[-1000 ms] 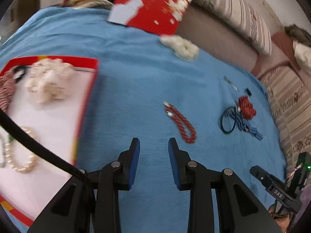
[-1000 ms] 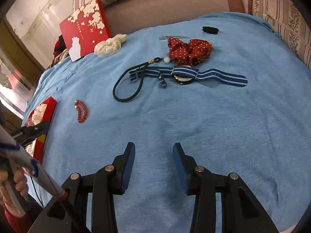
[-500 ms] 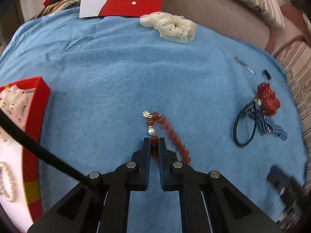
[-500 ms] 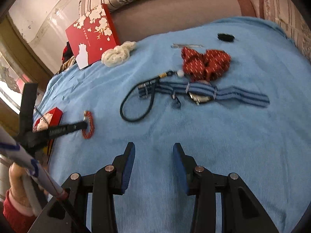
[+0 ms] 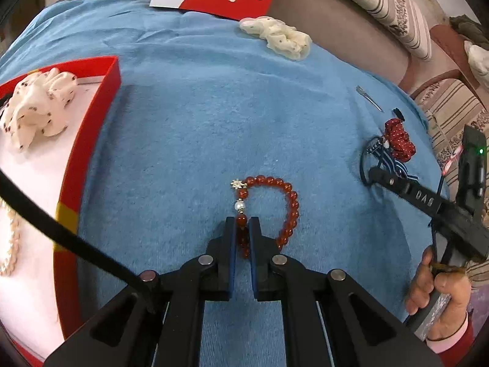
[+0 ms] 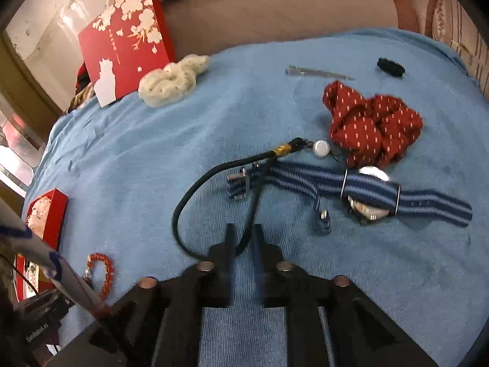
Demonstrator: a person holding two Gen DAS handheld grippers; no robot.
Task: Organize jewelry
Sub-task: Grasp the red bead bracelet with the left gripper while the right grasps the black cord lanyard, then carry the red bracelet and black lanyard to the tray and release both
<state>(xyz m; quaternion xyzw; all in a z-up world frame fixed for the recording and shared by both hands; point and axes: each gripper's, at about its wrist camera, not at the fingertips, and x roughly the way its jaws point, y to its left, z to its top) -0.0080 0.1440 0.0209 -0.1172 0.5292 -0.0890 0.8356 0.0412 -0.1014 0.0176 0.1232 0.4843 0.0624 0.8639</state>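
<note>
Left claw (image 5: 242,227) is clenched on the red bead bracelet (image 5: 284,202), whose loop curls away ahead and to the right on the blue towel (image 5: 198,128). Left of it sits the red tray (image 5: 91,128) with a cream scrunchie (image 5: 36,107) inside. Right claw (image 6: 243,235) is closing, the dark cord loop (image 6: 195,192) between its blurred jaws. Just beyond lies the striped strap (image 6: 308,182), then the red dotted scrunchie (image 6: 369,125), and farther off the metal hair clip (image 6: 318,73).
</note>
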